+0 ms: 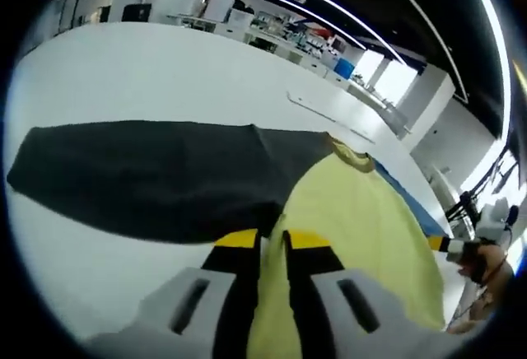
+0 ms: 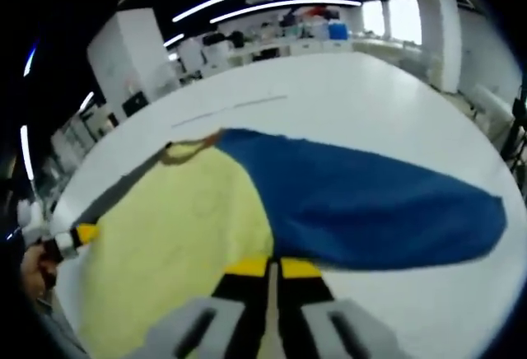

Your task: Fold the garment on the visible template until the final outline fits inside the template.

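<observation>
gripping the hem of the yellow garment (image 1: pixel 362 219), both the left tongs (image 1: pixel 273 248) and right tongs (image 2: pixel 270 272) are clenched on cloth, lifting it over the white worktop (image 1: pixel 165 71). carry both corners level toward the collar (image 2: pixel 185 151), keeping the fold straight.

Garment body (image 1: pixel 362 219) lies on the table (image 1: pixel 148 71), centre to lower right of left gripper view; one sleeve (image 1: pixel 148 174) stretches left. In right gripper view, other sleeve (image 2: pixel 370 198) stretches right, body lower left, collar (image 2: pixel 185 149) behind.
</observation>
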Available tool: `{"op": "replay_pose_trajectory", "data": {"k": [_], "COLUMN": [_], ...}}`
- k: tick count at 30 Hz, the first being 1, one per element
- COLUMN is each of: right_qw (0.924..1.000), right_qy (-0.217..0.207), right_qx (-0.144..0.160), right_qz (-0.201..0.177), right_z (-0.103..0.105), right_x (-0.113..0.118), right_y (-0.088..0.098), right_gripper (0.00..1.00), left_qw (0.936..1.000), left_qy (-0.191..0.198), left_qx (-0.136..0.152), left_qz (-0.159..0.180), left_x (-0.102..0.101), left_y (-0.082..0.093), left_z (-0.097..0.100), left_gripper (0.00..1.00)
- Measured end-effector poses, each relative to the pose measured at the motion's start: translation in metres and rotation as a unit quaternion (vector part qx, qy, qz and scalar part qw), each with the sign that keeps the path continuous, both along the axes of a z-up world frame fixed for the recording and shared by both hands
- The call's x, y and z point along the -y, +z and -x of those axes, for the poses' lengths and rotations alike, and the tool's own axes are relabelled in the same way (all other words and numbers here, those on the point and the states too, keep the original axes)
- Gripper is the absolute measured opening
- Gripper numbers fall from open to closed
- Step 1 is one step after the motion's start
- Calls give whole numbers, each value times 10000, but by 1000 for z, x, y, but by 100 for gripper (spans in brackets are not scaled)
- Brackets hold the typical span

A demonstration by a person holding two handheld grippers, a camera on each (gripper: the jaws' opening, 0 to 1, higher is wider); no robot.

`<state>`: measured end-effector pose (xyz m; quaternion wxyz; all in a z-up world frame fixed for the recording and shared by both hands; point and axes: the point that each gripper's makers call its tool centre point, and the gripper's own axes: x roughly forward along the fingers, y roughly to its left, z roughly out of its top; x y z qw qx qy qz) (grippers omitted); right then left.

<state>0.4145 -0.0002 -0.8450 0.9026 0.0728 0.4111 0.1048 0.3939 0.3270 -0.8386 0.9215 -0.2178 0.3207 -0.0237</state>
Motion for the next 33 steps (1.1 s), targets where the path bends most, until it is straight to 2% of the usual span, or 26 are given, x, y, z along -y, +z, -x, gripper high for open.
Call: {"op": "replay_pose_trajectory", "data": {"k": [3, 11, 18, 22, 25, 28, 33], "right_qw": [10000, 10000, 10000, 10000, 10000, 10000, 9998], "right_qy": [-23, 0, 26, 48, 66, 91, 203], "right_qx": [-15, -25, -57, -28, -13, -13, -5], "right_qz": [-58, -62, -62, -25, 10, 30, 43], "right_z": [-3, -1, 0, 0, -1, 0, 5], "right_x": [2, -1, -1, -2, -2, -2, -4], "right_y": [-2, 0, -1, -1, -1, -1, 5], "right_gripper": [0, 0, 0, 0, 0, 0, 0], "left_qw": [9999, 9997, 9998, 9991, 9982, 9981, 9969], "left_qy": [75, 186, 12, -137, -204, -213, -276], "left_qx": [101, -49, -2, -1, -48, -103, -23], "left_qz": [-2, -131, -202, -397, -570, -569, -736], "left_x": [-4, -17, -10, -6, -10, -12, -20], "left_y": [4, -2, 1, 1, 0, 1, 5], "left_z": [-2, -2, -6, -8, -10, -7, -4], "left_gripper": [10, 4, 6, 4, 2, 1, 0]}}
